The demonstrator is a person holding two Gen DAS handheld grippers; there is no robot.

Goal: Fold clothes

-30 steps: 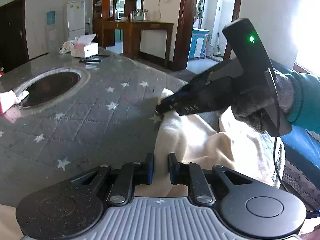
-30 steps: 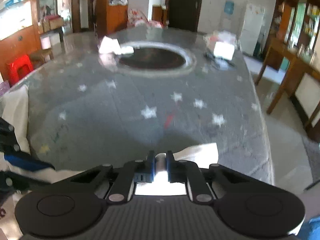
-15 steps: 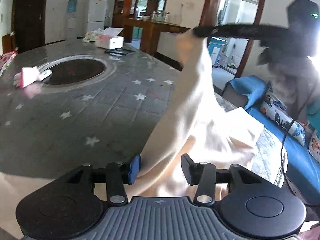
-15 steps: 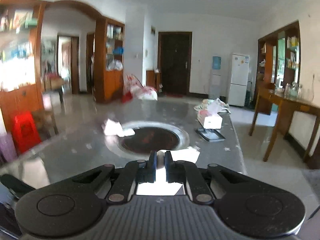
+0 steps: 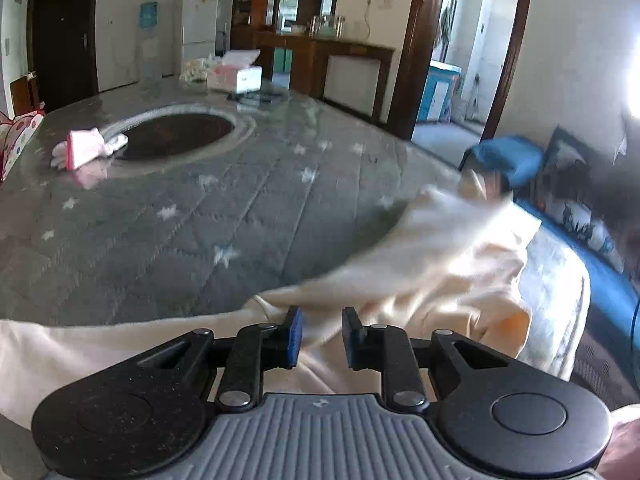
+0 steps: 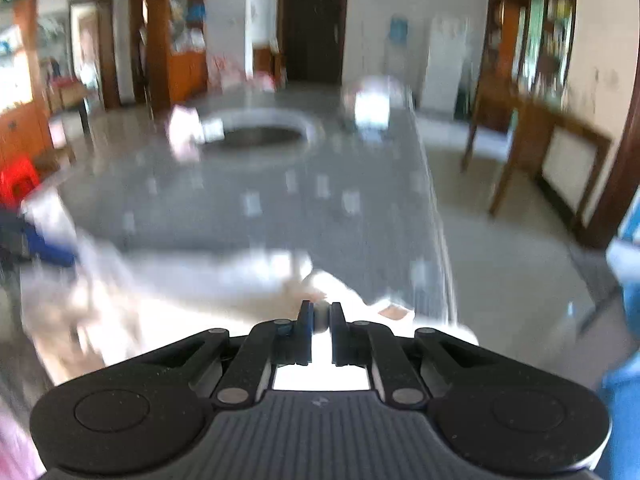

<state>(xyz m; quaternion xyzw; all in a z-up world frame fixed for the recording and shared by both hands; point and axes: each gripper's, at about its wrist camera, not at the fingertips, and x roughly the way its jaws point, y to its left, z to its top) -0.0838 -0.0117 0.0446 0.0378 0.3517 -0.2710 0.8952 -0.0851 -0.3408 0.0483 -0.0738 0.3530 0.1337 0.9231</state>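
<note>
Since lifted, garment (image 5: 420, 264) has dropped onto table (image 5: 160, 240).

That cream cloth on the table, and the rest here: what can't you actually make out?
- Cream cloth: left wrist view, far end smeared by motion; its kind is unclear.
- Right gripper: right wrist view, blur hides how much cloth the jaws pinch.
- Tissue box: print too small.
- Left gripper: its body hides the cloth beneath.

Cream garment (image 5: 440, 240) and table (image 6: 320, 200) motion-blurred

cream garment (image 5: 420, 272), grey star-patterned table cover (image 5: 240, 208)
</note>
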